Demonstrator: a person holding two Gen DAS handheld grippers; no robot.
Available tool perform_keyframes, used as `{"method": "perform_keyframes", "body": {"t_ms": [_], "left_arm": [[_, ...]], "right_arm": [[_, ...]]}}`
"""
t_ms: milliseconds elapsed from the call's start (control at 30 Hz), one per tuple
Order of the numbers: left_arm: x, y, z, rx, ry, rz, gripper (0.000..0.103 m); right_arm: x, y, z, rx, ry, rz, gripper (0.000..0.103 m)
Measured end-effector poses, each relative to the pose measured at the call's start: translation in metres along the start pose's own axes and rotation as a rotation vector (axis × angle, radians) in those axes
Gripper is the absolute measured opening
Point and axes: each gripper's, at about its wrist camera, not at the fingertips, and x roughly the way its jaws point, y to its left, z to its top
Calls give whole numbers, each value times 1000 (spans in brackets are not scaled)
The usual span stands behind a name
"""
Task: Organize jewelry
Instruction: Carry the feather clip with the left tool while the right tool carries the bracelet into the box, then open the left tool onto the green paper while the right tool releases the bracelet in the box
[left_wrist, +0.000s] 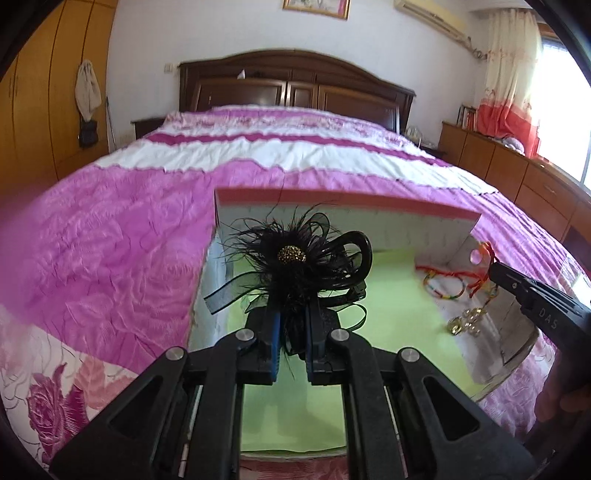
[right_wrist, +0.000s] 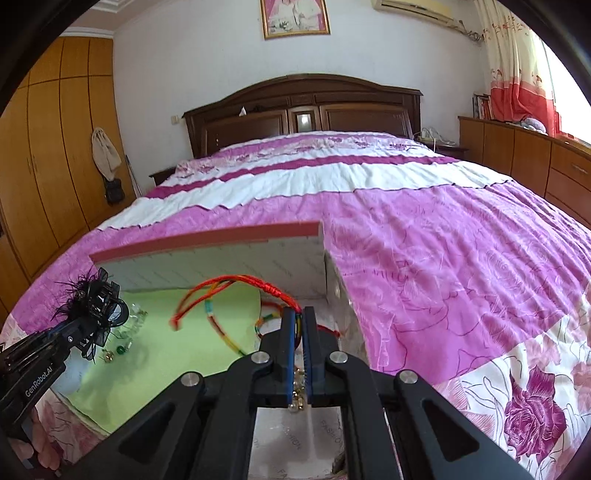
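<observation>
In the left wrist view, my left tongs (left_wrist: 291, 332) at lower centre are clamped on a black feathered hairpiece (left_wrist: 295, 258) over the box's (left_wrist: 332, 201) green floor. To the right lie gold earrings (left_wrist: 465, 321). In the right wrist view, my right tongs (right_wrist: 299, 343) at lower centre pinch a red cord bracelet (right_wrist: 236, 286), which hangs above the same box on the bed (right_wrist: 443, 240).
</observation>
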Motion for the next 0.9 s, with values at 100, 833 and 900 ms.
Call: {"method": "perform_keyframes", "body": {"t_ms": [100,833,900], "left_arm": [[8,1,-3,1,57,11,3],[1,5,-4,-7,116,-7,23],[-7,5,-3,-9,97,2,30]], "right_arm": [[5,2,-3,-6,22,-12,5],[0,3,-2,32,41,34,49],[-8,3,0,42,26,53,52]]}}
